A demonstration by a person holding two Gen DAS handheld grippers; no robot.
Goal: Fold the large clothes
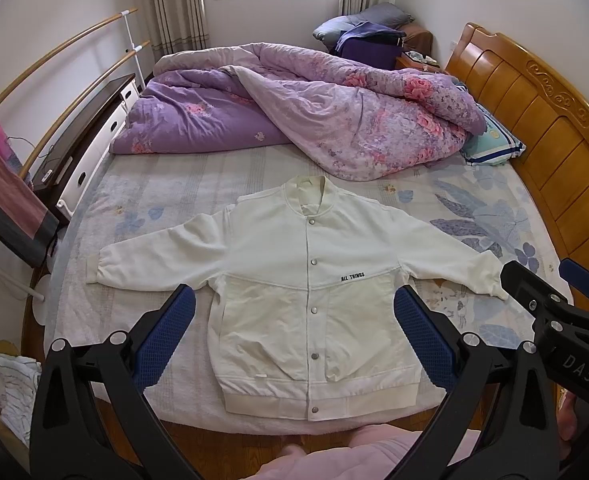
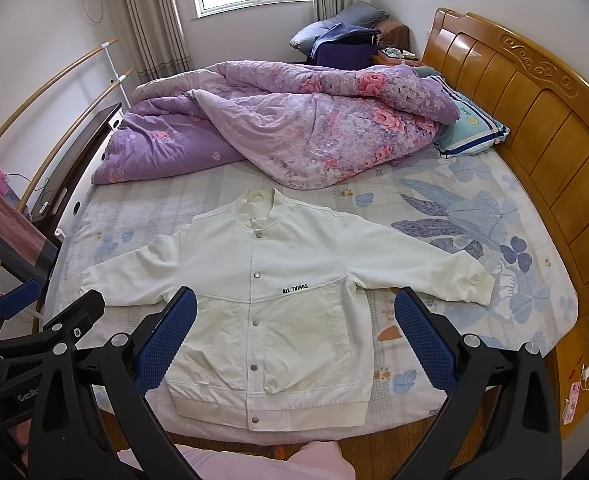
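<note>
before the first fold: a soft white jacket laid flat, both grippers empty

since the white jacket (image 1: 314, 292) lies spread face up on the near half of the bed (image 1: 166, 200), snapped shut down the front with both sleeves stretched out to the sides, i judge no fold has been started yet. it looks like light, limp cloth that will sag and drag rather than hold a shape, so i expect a single pinch to lift only a corner. the ribbed hem (image 1: 322, 398) and the ribbed cuffs look thicker and less slippery, and i would take hold there: my left gripper (image 1: 294, 336) on the left cuff (image 1: 94, 270), my right gripper (image 2: 296, 340) on the right cuff (image 2: 480, 288), or at the shoulder seams. the metal snaps (image 1: 314, 310) are hard and best kept out of the pads. both grippers hover spread wide above the lower jacket, holding nothing

on the chest a small black label (image 1: 352, 277) reads "all things". my right gripper's body, seen from the left camera, carries "das", and the left one, seen from the right camera, shows "genro", cut off

beyond the jacket a purple floral quilt (image 1: 294, 120) is heaped across the far half, a teal pillow (image 1: 492, 144) against the wooden headboard (image 1: 534, 120)
</note>
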